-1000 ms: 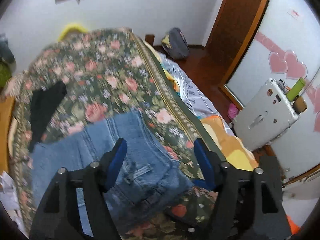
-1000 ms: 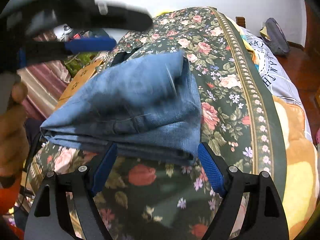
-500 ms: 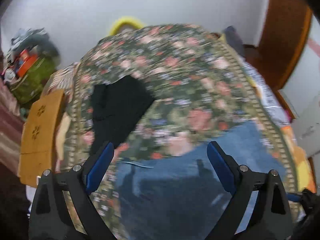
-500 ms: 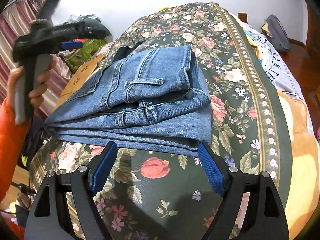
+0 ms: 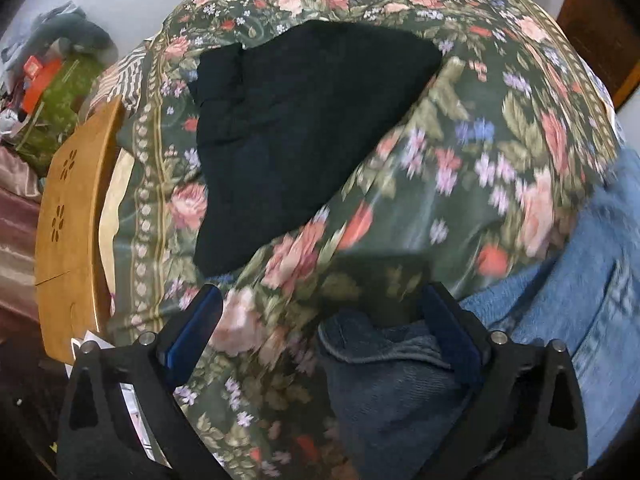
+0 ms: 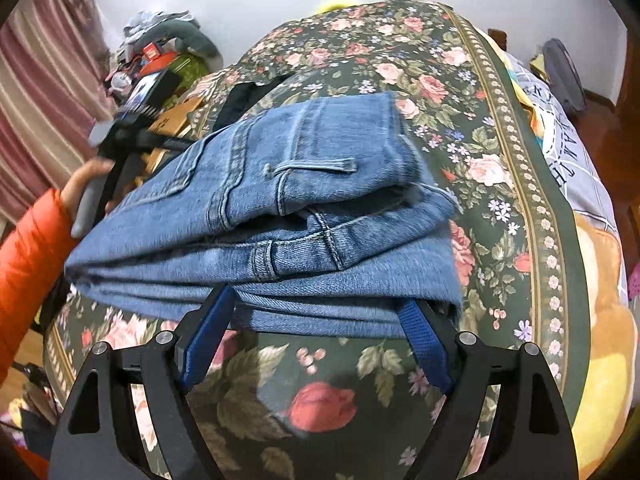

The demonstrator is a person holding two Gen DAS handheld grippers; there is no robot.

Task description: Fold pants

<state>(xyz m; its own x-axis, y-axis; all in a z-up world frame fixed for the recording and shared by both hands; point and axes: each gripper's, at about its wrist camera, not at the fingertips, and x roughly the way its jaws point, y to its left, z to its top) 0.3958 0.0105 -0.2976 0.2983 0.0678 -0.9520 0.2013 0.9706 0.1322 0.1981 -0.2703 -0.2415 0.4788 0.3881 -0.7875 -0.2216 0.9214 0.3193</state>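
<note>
Folded blue jeans lie in a thick stack on the floral bedspread. My right gripper is open, its blue fingertips against the stack's near edge, which spans wider than the jaws. My left gripper points steeply down at the stack's left end and its jaws are opening. A dark denim corner lies between them beside the right finger, not pressed. More of the jeans run off to the right, blurred. In the right wrist view a hand in an orange sleeve holds the left tool behind the stack.
A black garment lies on the bedspread beyond the jeans. A wooden board stands along the bed's left side, with a clutter pile behind it. An orange blanket and a printed sheet edge the bed on the right; a backpack sits by the wall.
The left gripper swung from the jeans' right part across to their left end, dropped lower and tilted downward, its jaws spreading wider. The right gripper edged closer to the stack's near edge.
</note>
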